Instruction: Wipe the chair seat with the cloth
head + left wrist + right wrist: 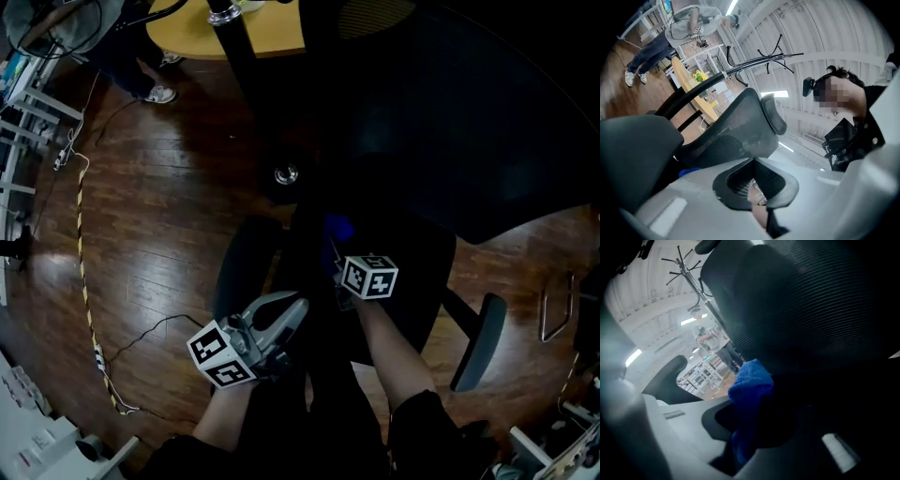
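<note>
A dark office chair fills the head view, its seat (417,272) at the centre and its mesh backrest (469,122) at the upper right. My right gripper (337,251) is over the seat's far left part, shut on a blue cloth (337,228). In the right gripper view the cloth (750,385) bunches between the jaws of the right gripper (754,427), close to the backrest mesh (811,310). My left gripper (291,311) hovers by the left armrest (246,267), shut and holding nothing. The left gripper (757,190) looks toward the backrest (736,126).
Dark wooden floor (159,216) surrounds the chair. A yellow round table (216,33) and a person's feet (155,92) are at the top. A taped cable (89,309) runs down the left. The right armrest (478,342) sticks out. A coat rack (773,56) stands behind.
</note>
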Tool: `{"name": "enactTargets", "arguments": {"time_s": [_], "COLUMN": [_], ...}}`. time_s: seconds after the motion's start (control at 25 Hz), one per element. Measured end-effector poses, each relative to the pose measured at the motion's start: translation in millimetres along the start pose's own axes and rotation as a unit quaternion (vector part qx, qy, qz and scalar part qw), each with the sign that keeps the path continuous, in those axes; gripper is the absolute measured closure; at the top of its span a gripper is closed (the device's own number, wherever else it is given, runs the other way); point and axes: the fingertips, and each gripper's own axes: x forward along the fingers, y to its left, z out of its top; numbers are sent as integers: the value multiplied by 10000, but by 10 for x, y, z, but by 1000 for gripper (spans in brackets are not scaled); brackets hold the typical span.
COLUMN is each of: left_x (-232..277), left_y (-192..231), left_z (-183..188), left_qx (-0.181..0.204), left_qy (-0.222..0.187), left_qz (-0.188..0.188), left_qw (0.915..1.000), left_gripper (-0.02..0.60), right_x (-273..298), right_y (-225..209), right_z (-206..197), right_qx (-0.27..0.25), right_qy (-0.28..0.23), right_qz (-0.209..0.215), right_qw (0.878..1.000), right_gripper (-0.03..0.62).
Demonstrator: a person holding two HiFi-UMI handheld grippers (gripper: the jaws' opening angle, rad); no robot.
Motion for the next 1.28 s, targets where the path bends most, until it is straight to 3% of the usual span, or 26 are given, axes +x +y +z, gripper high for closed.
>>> {"name": "enactTargets", "arguments": {"time_s": [0.12, 0.24, 0.48, 0.64, 0.8, 1.08, 1.2, 1.28], "left_x": [-142, -245, -376, -301, -78, 303, 389, 421], "left_y": [44, 60, 115, 86, -22, -298, -323, -324], "left_z": [-22, -64, -100, -141, -254, -486, -543, -565], "left_qx": [-24, -47, -65, -37, -23, 38, 64, 79], "left_qy": [24, 50, 151, 276, 552, 1022, 1175, 1205], "left_qz": [112, 153, 186, 47, -195, -671, -778, -781], "left_qw": [9999, 9999, 9997, 9996, 9983, 9925, 9900, 9896], "left_gripper": [594, 594, 594, 594, 594, 594, 594, 594], "right_x": [421, 672, 667, 330, -352, -1872, -2280, -2323], "right_y": [409, 423, 347, -134, -863, -2091, -2274, -2326], "right_z": [-182, -485, -506, -585, -678, -723, -638, -663], "right_qx": [-29, 8, 0, -6, 236, 1024, 1040, 963], "right_qy": [293, 603, 414, 434, 333, -215, -481, -494], "right_qz": [317, 177, 30, -628, -1370, -2742, -3078, -3061], "right_qw": [9991, 9980, 9991, 9971, 9897, 9560, 9445, 9458], "right_gripper": [526, 525, 526, 526, 526, 526, 526, 526]}}
